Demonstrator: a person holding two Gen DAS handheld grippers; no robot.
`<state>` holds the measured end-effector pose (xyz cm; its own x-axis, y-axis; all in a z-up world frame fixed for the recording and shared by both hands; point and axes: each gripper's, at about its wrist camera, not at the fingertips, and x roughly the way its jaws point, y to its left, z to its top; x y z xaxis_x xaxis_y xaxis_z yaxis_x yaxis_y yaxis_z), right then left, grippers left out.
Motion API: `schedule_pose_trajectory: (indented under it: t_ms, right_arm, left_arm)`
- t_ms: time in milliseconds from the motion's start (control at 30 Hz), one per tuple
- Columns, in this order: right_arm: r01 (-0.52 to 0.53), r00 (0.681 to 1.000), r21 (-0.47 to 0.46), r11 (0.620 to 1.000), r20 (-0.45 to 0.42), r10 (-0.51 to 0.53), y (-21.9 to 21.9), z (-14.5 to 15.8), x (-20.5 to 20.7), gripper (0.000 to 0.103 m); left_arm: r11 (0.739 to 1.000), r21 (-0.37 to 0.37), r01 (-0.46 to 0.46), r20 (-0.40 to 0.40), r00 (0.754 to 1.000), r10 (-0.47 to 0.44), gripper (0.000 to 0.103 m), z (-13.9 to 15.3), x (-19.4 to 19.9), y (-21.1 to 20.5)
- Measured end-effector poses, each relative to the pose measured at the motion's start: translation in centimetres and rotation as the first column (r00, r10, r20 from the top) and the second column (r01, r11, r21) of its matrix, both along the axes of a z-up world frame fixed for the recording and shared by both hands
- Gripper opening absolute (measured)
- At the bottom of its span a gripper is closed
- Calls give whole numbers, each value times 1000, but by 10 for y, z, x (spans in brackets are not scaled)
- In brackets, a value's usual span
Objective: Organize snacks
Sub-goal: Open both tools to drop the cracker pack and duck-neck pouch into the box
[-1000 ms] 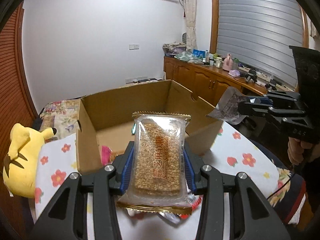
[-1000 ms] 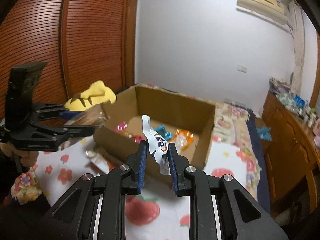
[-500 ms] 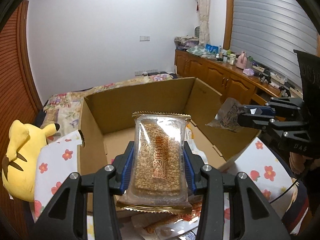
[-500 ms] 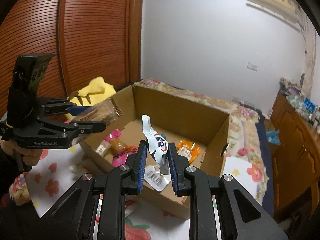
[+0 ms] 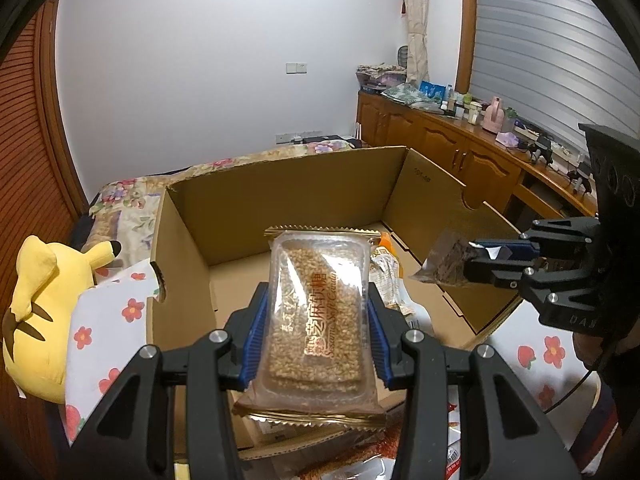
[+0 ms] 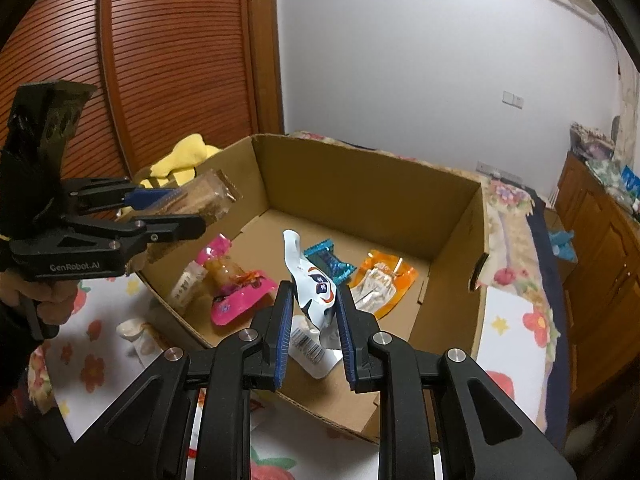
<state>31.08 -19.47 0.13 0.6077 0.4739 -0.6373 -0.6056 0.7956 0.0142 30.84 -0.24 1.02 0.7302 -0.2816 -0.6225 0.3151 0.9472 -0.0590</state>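
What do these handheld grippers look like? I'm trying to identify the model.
Both are matte black plastic with silver screws and ribbed blue pads. The left gripper carries white "GenRobot.AI" lettering on its side and an angular black block behind; the right gripper looks alike.

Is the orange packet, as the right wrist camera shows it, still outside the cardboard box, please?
No, the orange packet lies flat on the floor of the cardboard box, beside a blue-wrapped candy.
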Motion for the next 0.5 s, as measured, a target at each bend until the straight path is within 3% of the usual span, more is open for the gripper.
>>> schedule_pose_trajectory:
  t_ms: [500]
  right_arm:
    - [22,1000,33,999,-6,-22,-7,3,-7,26]
  left_arm:
    - [1000,-4,-10,1,1000,10,49,4,-2,2]
